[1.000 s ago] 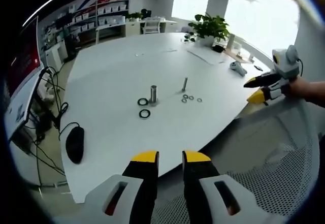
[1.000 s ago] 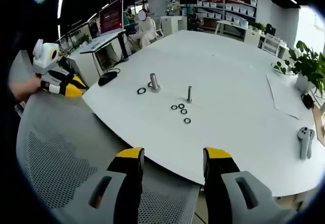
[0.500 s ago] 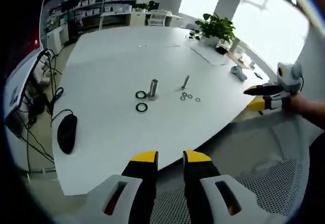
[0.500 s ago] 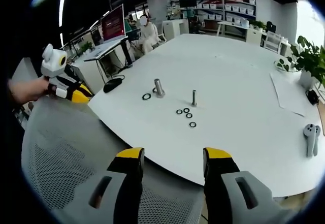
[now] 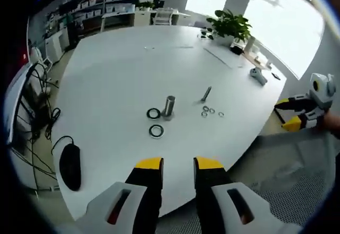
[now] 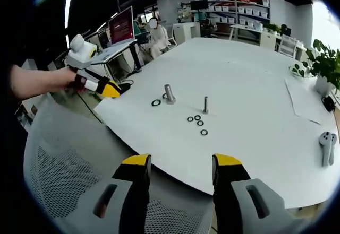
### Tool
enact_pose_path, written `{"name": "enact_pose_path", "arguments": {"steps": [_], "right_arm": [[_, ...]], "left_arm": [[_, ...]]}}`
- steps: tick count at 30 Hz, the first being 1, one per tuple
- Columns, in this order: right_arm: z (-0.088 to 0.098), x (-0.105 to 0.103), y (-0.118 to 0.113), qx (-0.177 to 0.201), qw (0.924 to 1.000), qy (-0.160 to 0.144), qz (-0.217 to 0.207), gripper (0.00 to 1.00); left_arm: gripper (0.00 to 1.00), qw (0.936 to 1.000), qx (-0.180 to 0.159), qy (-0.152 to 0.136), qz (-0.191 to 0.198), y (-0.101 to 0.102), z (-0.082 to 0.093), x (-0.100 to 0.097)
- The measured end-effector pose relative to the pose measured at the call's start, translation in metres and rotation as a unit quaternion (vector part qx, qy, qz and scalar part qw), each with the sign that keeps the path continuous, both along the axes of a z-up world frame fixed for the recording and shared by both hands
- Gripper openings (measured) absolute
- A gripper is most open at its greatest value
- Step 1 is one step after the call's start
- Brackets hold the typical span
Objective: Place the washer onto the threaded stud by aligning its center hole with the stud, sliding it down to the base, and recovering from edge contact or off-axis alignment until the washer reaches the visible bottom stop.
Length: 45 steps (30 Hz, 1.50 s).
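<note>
1. Near the worktop's [image 5: 122,69] front edge, bare white surface lies all around the hardware; a mouse [image 5: 69,165] sits far off at the left corner.
2. I count two studs: a thick one [image 5: 169,106] and a thin threaded stud [image 5: 206,93]. Two large washers [image 5: 156,131] lie beside the thick stud, three small washers [image 6: 196,121] beside the thin one.
3. My left tongs [image 5: 178,165] are slightly parted and empty, over the edge; my right tongs [image 6: 181,162] gape wider, empty, above a mesh chair [image 6: 69,175].
</note>
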State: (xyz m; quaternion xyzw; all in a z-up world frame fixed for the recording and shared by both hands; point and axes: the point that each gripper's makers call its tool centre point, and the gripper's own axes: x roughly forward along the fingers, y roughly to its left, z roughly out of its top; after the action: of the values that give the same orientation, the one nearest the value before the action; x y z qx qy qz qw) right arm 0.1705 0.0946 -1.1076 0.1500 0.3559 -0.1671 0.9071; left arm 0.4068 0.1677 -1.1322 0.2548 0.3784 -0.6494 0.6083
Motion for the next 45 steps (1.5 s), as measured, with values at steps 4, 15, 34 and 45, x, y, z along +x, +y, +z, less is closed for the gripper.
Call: {"name": "enact_pose_path", "arguments": {"steps": [4,15,34,45], "right_arm": [[-0.002,0.000,0.002,-0.006,0.9999,0.006,0.011,0.49],[0.004,0.001,0.001,-0.007,0.9999,-0.006,0.005,0.48],[0.003,0.000,-0.001,-0.005,1.0000,-0.005,-0.002,0.47],[0.007,-0.001,0.000,-0.007,1.0000,-0.004,-0.002,0.47]], "left_arm": [[0.21,0.9994,0.028,-0.011,-0.017,-0.015,-0.017,0.002],[0.22,0.9974,0.068,0.000,-0.023,-0.042,-0.048,0.009],[0.30,0.9952,0.098,-0.007,0.003,-0.065,-0.079,0.013],[0.29,0.9904,0.128,-0.051,-0.005,-0.076,-0.103,0.032]]}}
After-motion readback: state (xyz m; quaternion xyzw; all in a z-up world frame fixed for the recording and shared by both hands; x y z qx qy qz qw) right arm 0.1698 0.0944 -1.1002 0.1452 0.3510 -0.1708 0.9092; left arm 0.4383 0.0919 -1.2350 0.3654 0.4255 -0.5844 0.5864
